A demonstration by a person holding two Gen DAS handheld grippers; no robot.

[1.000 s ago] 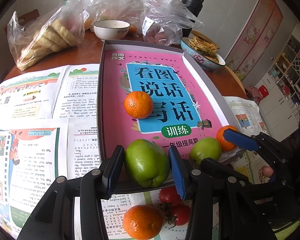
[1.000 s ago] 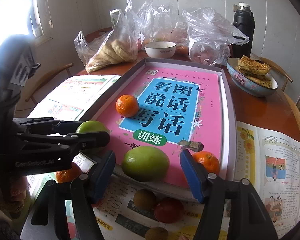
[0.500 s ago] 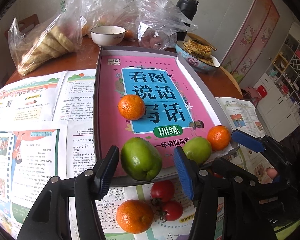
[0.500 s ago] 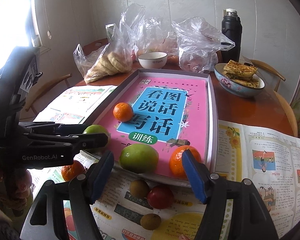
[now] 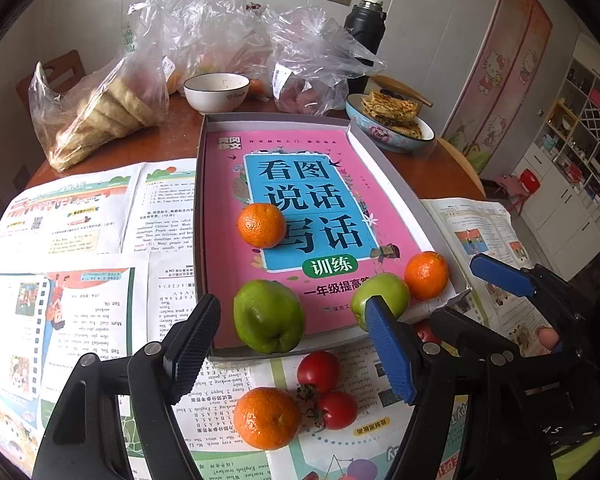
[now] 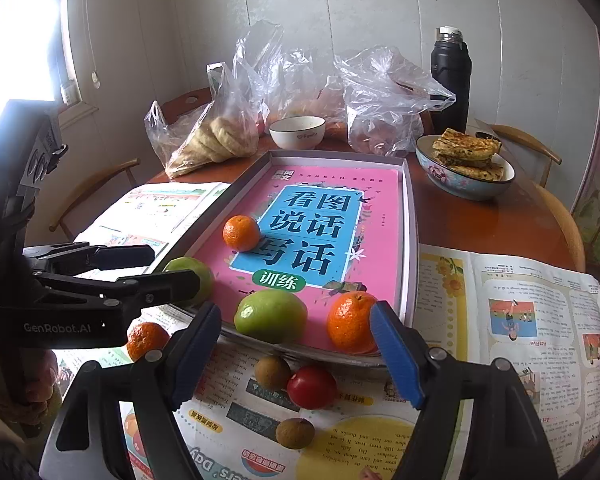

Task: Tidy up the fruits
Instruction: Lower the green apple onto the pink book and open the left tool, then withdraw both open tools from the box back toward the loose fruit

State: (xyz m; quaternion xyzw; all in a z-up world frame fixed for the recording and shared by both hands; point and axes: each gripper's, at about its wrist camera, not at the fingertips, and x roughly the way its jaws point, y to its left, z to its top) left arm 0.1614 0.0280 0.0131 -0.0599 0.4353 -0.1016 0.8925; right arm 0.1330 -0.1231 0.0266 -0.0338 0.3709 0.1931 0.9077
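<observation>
Four fruits sit in the shallow tray [image 5: 199, 240] on the pink book [image 5: 236, 184]: a green fruit [image 5: 268, 316] at the near edge toward the left corner, a second green fruit [image 5: 380, 294] further right along that edge, an orange [image 5: 426, 275] touching it near the near right corner, and another orange [image 5: 261, 225] alone toward the middle of the book.

Left tongs [image 5: 290, 346]: apart, jaws have just been opening; the left green fruit shows between the pads with a gap on each side, not gripped.

Right tongs [image 6: 296, 354]: apart, jaws have just been opening; the second green fruit [image 6: 271, 315] and the corner orange [image 6: 350, 322] show between them, neither pressed.

On the newspaper [image 5: 80, 320] just outside the tray's near edge: a loose orange [image 5: 266, 418], two tomatoes [image 5: 326, 390], and two small brown fruits [image 6: 272, 372].

At the desk's [image 6: 480, 220] far edge: a white bowl [image 5: 217, 92], plastic bags [image 5: 100, 108], a black flask [image 6: 451, 80], and a bowl of flatbread [image 6: 464, 168] at the far right.
</observation>
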